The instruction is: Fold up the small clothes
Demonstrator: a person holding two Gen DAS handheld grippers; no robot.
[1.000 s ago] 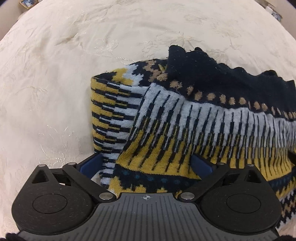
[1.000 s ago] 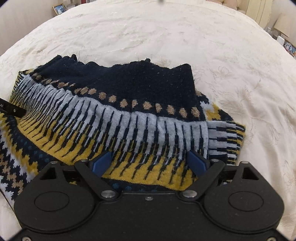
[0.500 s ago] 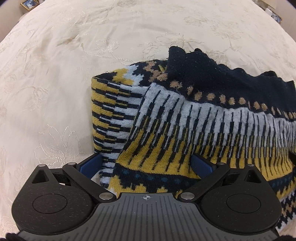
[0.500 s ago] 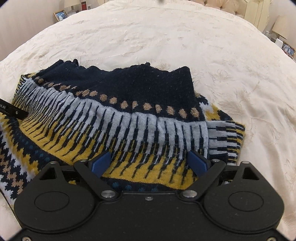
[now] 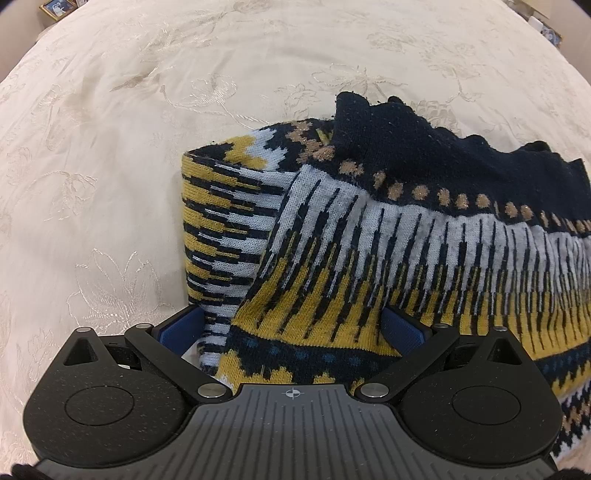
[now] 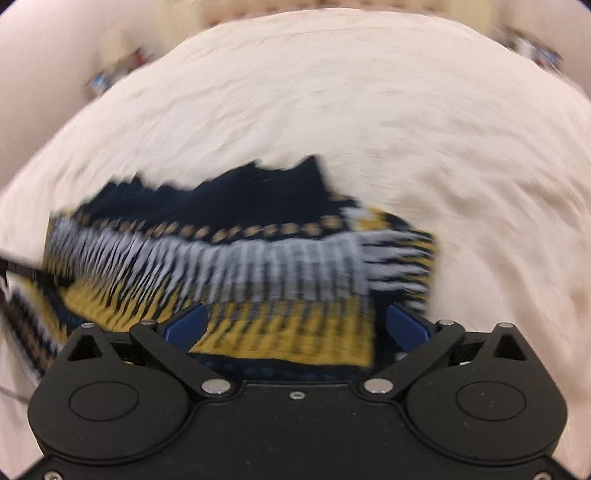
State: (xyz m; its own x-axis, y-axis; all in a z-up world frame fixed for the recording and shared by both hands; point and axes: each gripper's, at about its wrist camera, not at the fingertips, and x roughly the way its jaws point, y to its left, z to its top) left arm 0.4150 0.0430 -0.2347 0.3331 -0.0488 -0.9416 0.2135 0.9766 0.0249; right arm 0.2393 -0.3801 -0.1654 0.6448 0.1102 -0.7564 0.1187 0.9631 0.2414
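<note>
A small knitted sweater [image 5: 388, 236] in navy, yellow, white and tan lies folded on a cream bedspread [image 5: 129, 147]. My left gripper [image 5: 291, 332] is open, its blue pads [image 5: 181, 328] wide apart on either side of the sweater's near left edge. In the right wrist view the sweater [image 6: 236, 258] is blurred by motion. My right gripper [image 6: 295, 325] is open too, its blue pads [image 6: 406, 326] spread wide with the sweater's near right edge between them. Whether the pads touch the cloth is hidden.
The embroidered cream bedspread [image 6: 369, 110] stretches all round the sweater. Framed photos [image 5: 57, 7] stand at the far left edge, small items [image 5: 546, 29] at the far right.
My right gripper has pulled back and lifted fast, so the sweater looks smaller and blurred. My left gripper has hardly moved. Both stay open.
</note>
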